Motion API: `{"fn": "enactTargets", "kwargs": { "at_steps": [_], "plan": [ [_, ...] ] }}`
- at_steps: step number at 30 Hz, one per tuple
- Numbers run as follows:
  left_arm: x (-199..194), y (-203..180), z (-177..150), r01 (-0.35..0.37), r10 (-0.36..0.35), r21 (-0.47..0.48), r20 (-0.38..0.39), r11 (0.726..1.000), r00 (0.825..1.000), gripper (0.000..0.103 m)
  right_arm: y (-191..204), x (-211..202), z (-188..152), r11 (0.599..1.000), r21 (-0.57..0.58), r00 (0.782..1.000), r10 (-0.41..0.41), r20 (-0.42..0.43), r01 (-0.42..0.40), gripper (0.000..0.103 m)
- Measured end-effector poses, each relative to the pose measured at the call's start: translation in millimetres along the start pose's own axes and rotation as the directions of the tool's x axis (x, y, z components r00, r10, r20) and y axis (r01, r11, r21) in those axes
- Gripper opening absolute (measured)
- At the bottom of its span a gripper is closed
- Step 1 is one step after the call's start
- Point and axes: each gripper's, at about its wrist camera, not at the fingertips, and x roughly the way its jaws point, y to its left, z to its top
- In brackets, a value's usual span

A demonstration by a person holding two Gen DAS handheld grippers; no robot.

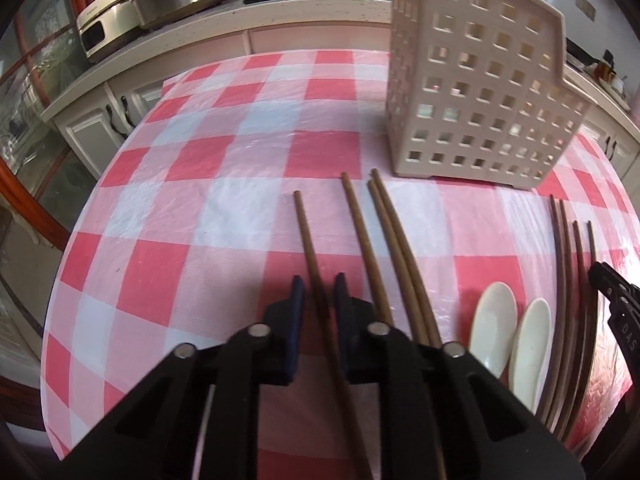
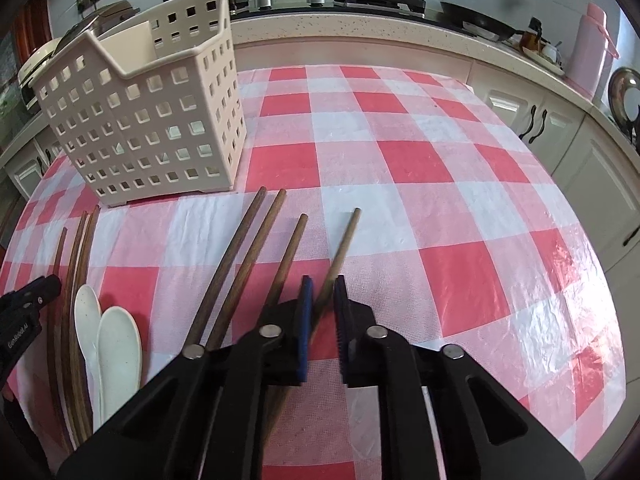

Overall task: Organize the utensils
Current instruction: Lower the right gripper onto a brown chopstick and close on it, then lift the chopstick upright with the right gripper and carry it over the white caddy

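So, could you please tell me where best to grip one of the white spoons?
I'd take a white spoon by its narrow handle, coming from above, jaws across its width. It lies flat beside the other spoon, and the broad bowl looks harder to pinch.

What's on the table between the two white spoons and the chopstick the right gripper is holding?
Three more wooden chopsticks lie there, between the white spoons and the chopstick in the right gripper. The right wrist view shows it best.
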Motion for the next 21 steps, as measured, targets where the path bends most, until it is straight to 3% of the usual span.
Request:
{"fn": "enactTargets", "kwargs": {
  "at_steps": [10,15,21],
  "plan": [
    [-5.0,12.2,-0.9,0.081,-0.081,-0.029,0.018,0.996,0.997,0.006,-20.1,-15.8,-1.8,0.991,0.097,0.994,0.09,0.065,-0.096,0.008],
    [-26.8,20.4,2.1,0.126,-0.122,-0.039,0.092,0.991,0.988,0.006,-24.6,-40.5,3.2,0.985,0.114,0.984,0.117,0.131,-0.132,0.008],
    [-69.9,28.6,0.9,0.18,-0.169,-0.032,0.217,0.983,0.961,0.006,-23.2,-82.6,7.1,0.978,0.091,0.957,0.161,0.24,-0.188,0.008]
  ]
}}
